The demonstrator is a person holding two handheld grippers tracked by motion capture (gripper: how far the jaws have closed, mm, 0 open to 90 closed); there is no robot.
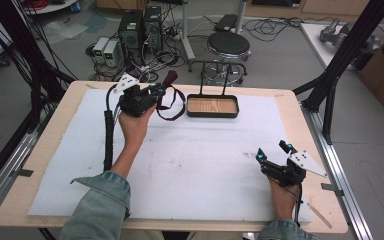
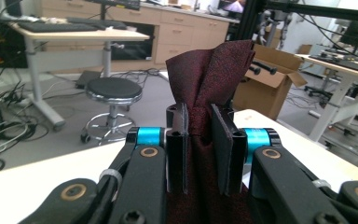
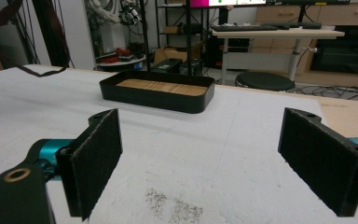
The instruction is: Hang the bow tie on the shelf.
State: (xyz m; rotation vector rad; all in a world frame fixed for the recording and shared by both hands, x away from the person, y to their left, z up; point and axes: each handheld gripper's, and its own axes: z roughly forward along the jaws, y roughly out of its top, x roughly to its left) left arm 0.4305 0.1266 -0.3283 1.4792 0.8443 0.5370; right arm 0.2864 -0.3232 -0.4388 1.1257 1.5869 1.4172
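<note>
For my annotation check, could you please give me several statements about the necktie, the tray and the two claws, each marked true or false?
1. The left claw is shut on the dark red necktie. True.
2. The necktie lies inside the tray. False: it hangs from the left claw, beside the tray.
3. The right claw is open with nothing between its pads. True.
4. The tray has a metal floor. False: its floor is wood-grained.

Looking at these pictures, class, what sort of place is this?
Probably a lab or workshop: computer towers with tangled cables on the floor, a black stool, and desks with keyboards behind the table.
</note>
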